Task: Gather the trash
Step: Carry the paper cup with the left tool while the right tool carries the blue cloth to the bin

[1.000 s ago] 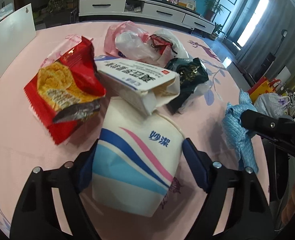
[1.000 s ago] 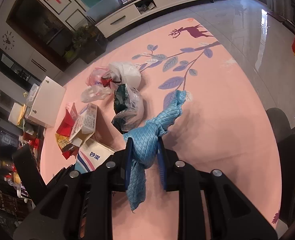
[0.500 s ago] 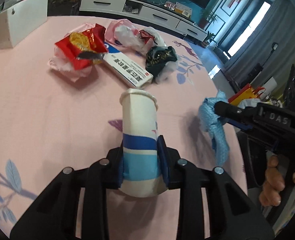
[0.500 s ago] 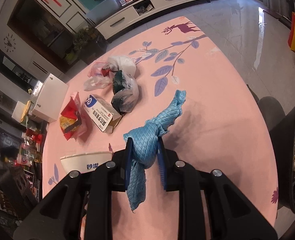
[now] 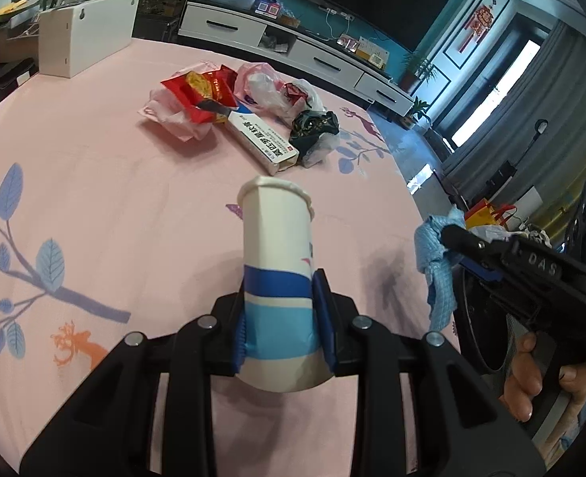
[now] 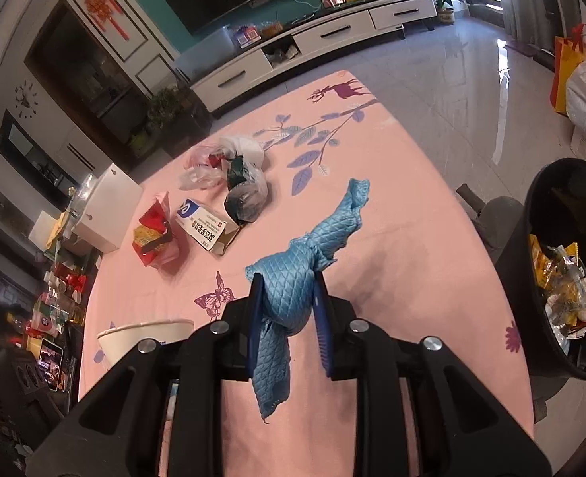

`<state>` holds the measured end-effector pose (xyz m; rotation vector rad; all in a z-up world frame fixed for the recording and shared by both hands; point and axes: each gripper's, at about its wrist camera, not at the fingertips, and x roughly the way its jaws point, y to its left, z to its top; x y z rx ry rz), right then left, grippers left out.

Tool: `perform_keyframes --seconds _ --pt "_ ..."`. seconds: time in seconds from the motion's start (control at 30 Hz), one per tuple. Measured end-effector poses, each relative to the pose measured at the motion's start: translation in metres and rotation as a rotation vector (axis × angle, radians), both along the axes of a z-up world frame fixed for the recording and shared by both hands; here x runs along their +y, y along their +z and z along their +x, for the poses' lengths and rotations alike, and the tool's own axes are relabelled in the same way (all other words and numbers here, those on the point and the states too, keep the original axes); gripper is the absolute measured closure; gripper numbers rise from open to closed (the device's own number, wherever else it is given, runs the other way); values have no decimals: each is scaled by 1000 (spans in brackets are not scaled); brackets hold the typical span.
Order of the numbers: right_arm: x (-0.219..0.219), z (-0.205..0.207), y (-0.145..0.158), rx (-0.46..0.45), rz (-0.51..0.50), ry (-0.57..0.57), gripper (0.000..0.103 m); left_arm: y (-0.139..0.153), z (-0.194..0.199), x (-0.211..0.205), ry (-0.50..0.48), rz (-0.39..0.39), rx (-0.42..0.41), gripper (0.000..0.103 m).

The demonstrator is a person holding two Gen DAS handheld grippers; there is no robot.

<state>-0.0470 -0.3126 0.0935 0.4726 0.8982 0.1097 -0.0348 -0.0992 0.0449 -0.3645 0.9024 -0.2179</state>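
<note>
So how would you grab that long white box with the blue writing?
Take the white box across its narrow sides near the middle, coming down from above. It lies flat and long on the pink tablecloth, and the torn flap end looks too floppy. The red snack bag crowds its far end.

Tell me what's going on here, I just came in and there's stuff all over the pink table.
A person is clearing trash with a gripper in each hand. The left gripper is shut on a squashed paper cup, held above the tablecloth. The right gripper is shut on a knotted blue cloth. A red snack wrapper, a white carton and crumpled plastic bags lie on the table. A black bin with trash in it stands beside the table.
</note>
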Motion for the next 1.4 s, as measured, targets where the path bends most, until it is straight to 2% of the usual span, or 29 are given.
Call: perform_keyframes --seconds 0.2,0.33,0.5,0.67,1.13,1.4 --pt "-7 -9 0 -5 -6 -27 77 3 -7 -6 0 21 -24 73" --pt "-4 -5 -4 21 -33 -21 77 -6 -5 -14 -17 37 -1 73" --pt "-4 -8 -1 2 -48 -21 77 -10 -8 -19 -41 33 8 73" --pt "-9 -9 1 -6 -41 -35 77 -5 -12 -21 -44 31 -6 73" --pt "-26 -23 21 -60 -127 -123 77 0 -10 -25 -46 21 -23 72" --pt "-46 -32 29 -89 -104 -183 77 13 -12 -43 -79 21 -58 72"
